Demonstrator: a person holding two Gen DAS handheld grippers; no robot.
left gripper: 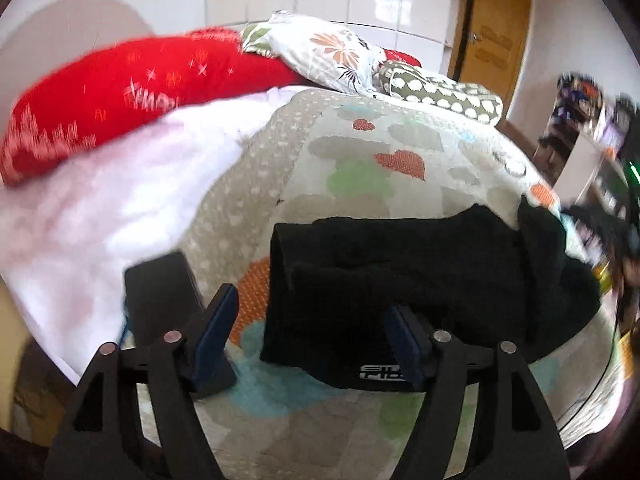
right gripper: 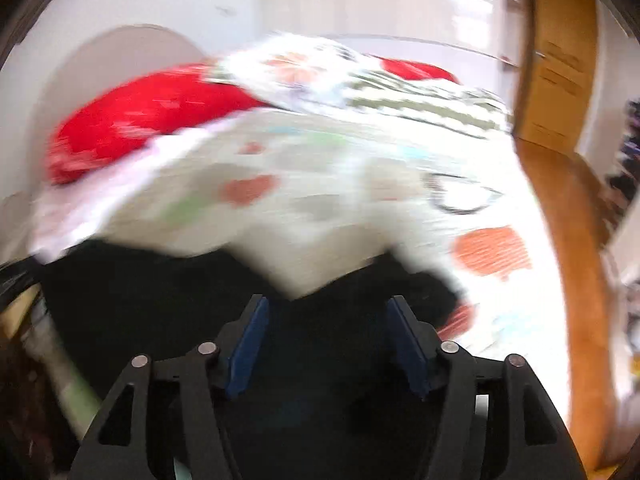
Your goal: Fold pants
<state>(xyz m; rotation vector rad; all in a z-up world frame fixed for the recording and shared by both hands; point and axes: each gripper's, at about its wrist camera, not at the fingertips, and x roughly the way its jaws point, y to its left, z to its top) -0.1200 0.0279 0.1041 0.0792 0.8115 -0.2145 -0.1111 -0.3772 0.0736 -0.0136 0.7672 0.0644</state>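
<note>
Pants (left gripper: 432,280), black and already bundled into a folded stack, lie on the bed's heart-patterned quilt (left gripper: 360,168) in the left wrist view, from centre out toward 3 o'clock, a white logo showing at their near edge. Over at 9 o'clock a white blanket (left gripper: 120,208) spills across the bed, and above it at 10 o'clock sits a long red pillow (left gripper: 132,88). At 12 o'clock a floral pillow (left gripper: 324,48) leans on it, with a green dotted bolster (left gripper: 440,92) just beside, and a wooden door (left gripper: 496,20) at 1 o'clock. Down at 6 o'clock the left gripper (left gripper: 312,332) has its fingers spread wide, empty, the right-hand finger just over the pants' near hem.

Right wrist view now, heavily blurred: black pants (right gripper: 160,280) fill the lower frame from 8 o'clock to centre. The right gripper (right gripper: 326,340) at 6 o'clock hangs over them, fingers spread apart, nothing pinched. Wooden bed frame (right gripper: 576,264) curves down at 3 o'clock.
</note>
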